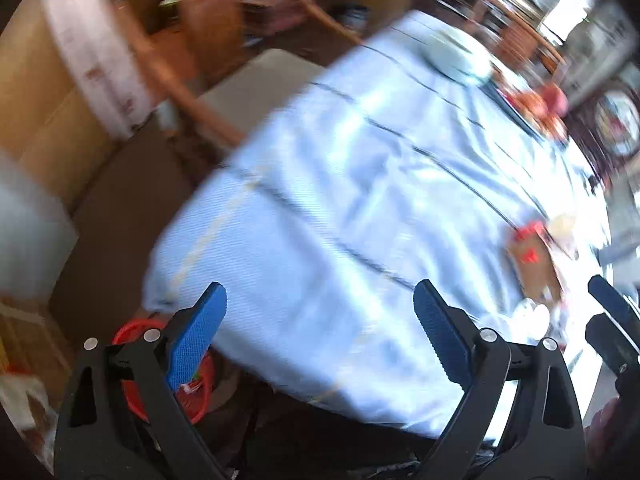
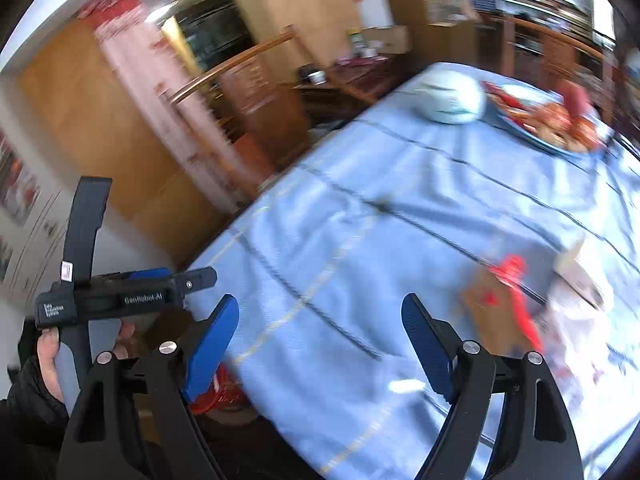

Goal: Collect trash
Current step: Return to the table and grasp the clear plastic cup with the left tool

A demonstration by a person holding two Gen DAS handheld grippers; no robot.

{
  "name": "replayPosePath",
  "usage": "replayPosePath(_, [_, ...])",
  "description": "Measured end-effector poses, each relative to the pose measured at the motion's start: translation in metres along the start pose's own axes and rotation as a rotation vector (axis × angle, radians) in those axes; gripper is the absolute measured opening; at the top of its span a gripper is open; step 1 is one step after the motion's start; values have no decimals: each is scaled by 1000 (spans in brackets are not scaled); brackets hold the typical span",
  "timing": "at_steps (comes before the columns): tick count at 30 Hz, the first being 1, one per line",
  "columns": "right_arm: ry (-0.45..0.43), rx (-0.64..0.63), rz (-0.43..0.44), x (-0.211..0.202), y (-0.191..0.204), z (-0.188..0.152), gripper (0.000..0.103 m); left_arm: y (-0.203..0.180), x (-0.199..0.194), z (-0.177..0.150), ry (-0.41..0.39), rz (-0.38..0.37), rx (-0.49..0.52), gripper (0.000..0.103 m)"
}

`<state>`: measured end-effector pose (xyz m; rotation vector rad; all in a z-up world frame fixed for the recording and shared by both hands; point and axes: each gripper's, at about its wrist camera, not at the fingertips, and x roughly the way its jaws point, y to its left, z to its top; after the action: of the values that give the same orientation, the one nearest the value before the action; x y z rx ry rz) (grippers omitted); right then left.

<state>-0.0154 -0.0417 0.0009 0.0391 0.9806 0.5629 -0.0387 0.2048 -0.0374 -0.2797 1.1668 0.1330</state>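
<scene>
Both grippers poised over the bench, nothing picked up yet.

Left gripper [image 1: 320, 320] and right gripper [image 2: 320, 336] hold their fingers spread wide and empty; the trash [image 2: 516, 300], seemingly crumpled brown-and-red wrappers, lies ahead-right on the blue cloth [image 2: 360, 240], a red bin [image 1: 200, 392] waiting below the edge.

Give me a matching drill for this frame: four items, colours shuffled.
Items:
1. tablecloth
2. bin beside the table
3. paper bag
4. left claw pads

Colours:
A. brown with red print
B. blue
C. light blue with dark lines
D. red

Pairs: 1-C, 2-D, 3-A, 4-B
</scene>
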Motion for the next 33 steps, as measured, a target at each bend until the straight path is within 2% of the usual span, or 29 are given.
replayPosePath(9, [-71,269,-175,-53,-85,-48,83,-121,43,-1,94,-119,325,92])
replayPosePath(13, [-95,361,-247,-74,-110,-72,84,-156,60,-20,159,-128,462,92])
replayPosePath(17, [-103,432,-281,-86,-129,-90,84,-170,81,-37,216,-119,538,92])
replayPosePath(20, [-100,469,-284,-87,-140,-100,84,-174,89,-45,239,-117,580,92])
replayPosePath(23, [-91,473,-280,-86,-141,-103,84,-179,93,-52,229,-107,609,89])
replayPosePath(24, [-85,474,-275,-84,-141,-102,84,-180,94,-53,217,-100,613,85])
replayPosePath(26, [-73,474,-262,-79,-142,-102,84,-182,94,-54,221,-108,609,57])
replayPosePath(33, [-20,454,-210,-55,-135,-91,84,-168,80,-41,179,-100,550,57])
